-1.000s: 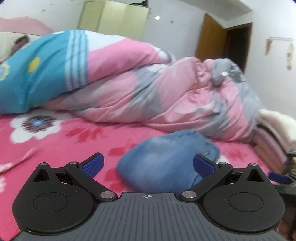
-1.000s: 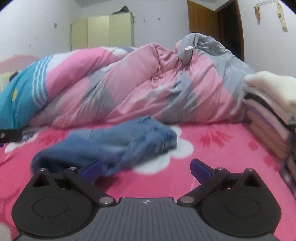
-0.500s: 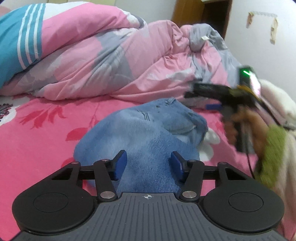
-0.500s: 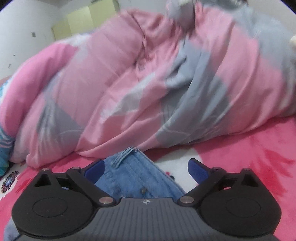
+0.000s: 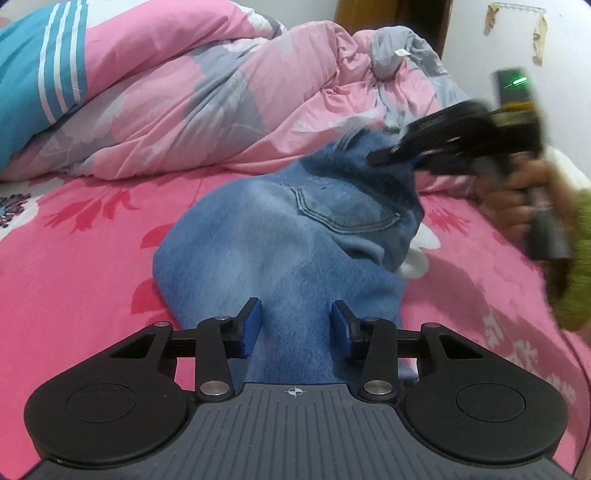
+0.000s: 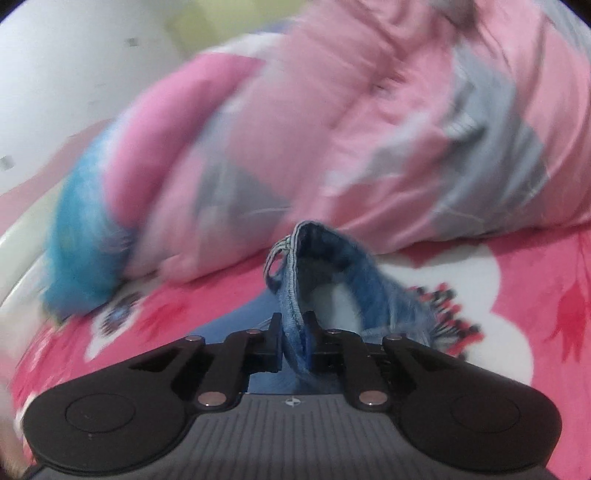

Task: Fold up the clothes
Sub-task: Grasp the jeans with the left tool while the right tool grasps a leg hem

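A pair of blue jeans (image 5: 280,236) lies crumpled on the pink floral bedsheet (image 5: 74,266), back pocket up. My left gripper (image 5: 295,328) is at the near end of the jeans; its blue pads (image 5: 251,325) press in on a thick wad of denim from both sides. At the far end, my right gripper (image 5: 399,155), held in a person's hand (image 5: 513,199), lifts the waistband off the bed. In the right wrist view the right gripper (image 6: 293,332) is shut on the waistband edge of the jeans (image 6: 332,266), which stands up in a loop with a belt loop showing.
A bulky pink, grey and teal quilt (image 5: 221,92) is heaped along the far side of the bed, just behind the jeans. A green sleeve (image 5: 580,258) fills the right edge. A brown door (image 5: 402,18) and a white wall stand beyond.
The right gripper went from open above the waistband to shut on it and raised it. The left gripper's fingers narrowed further onto the denim at the near end.
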Motion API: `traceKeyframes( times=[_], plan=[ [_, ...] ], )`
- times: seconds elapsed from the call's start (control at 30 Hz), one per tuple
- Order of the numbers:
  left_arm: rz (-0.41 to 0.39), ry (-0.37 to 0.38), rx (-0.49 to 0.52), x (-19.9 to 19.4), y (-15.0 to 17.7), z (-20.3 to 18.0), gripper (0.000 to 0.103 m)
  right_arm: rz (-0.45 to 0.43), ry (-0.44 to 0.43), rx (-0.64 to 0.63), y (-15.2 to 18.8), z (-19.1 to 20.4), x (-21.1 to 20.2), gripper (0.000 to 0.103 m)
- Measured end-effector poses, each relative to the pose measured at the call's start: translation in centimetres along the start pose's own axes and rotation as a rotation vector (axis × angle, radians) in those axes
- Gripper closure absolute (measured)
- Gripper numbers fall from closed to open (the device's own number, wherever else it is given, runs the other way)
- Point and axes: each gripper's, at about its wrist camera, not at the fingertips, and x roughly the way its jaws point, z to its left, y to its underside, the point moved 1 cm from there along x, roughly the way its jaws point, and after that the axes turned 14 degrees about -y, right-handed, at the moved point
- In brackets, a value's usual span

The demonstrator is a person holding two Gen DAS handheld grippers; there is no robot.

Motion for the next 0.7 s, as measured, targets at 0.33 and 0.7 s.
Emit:
traceKeyframes(
  times=[0.33,0.7],
  plan=[
    [0.008,0.004,-0.001,-2.5,2.4,1.3,0.062,-0.021,-0.185,-0.123,9.2,12.6,-10.0,0.092],
    [0.016,-0.049,-0.108,-9.4,4.4,5.9,0.056,0.118,-0.298,-0.133,22.2,17.0,-12.7,0.093]
  ],
)
